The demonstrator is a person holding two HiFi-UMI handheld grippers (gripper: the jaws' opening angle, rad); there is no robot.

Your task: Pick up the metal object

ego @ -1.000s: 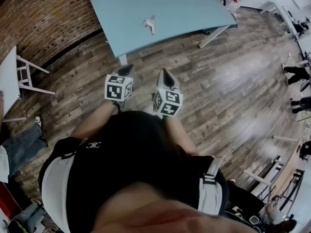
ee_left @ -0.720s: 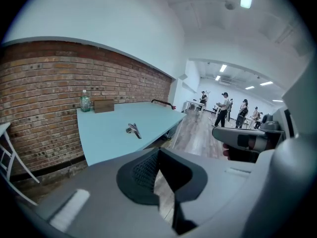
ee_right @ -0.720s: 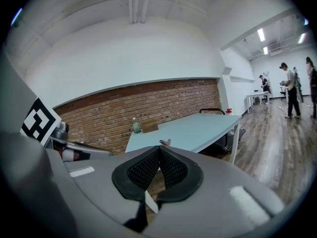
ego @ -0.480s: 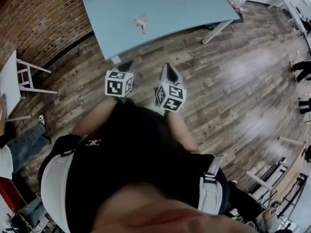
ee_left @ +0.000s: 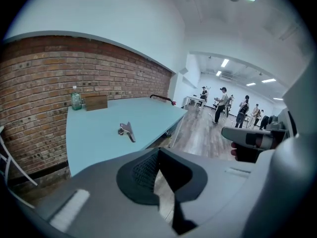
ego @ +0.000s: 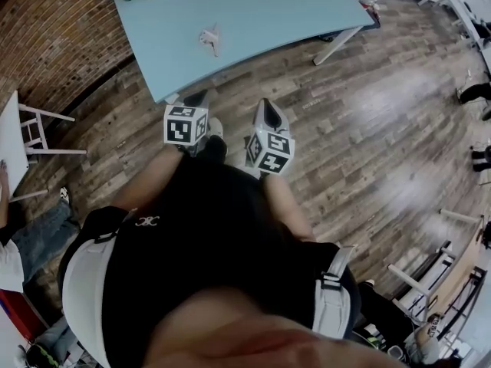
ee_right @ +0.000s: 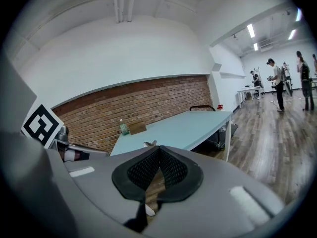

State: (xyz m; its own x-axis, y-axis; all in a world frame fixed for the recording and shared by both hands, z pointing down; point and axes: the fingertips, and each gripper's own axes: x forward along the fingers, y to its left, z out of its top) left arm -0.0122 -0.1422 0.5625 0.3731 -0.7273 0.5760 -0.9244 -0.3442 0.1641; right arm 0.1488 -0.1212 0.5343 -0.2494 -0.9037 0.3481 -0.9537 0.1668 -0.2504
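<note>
Pale blue table (ego: 268, 14), silver metal object (ego: 209, 38), red brick wall (ego: 54, 29), brown plank floor (ego: 368, 129)

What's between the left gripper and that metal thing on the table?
Only bare light-blue tabletop shows between the left gripper and the small silvery metal object; the left gripper view shows it best.

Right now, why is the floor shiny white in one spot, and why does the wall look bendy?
Head view: pale glare on the wooden floor hides its planks. Left gripper view: the wide lens bows the brick wall and leaves black corners. Right gripper view: the ceiling lamps glow overbright, and they are likely the source of the glare.
</note>
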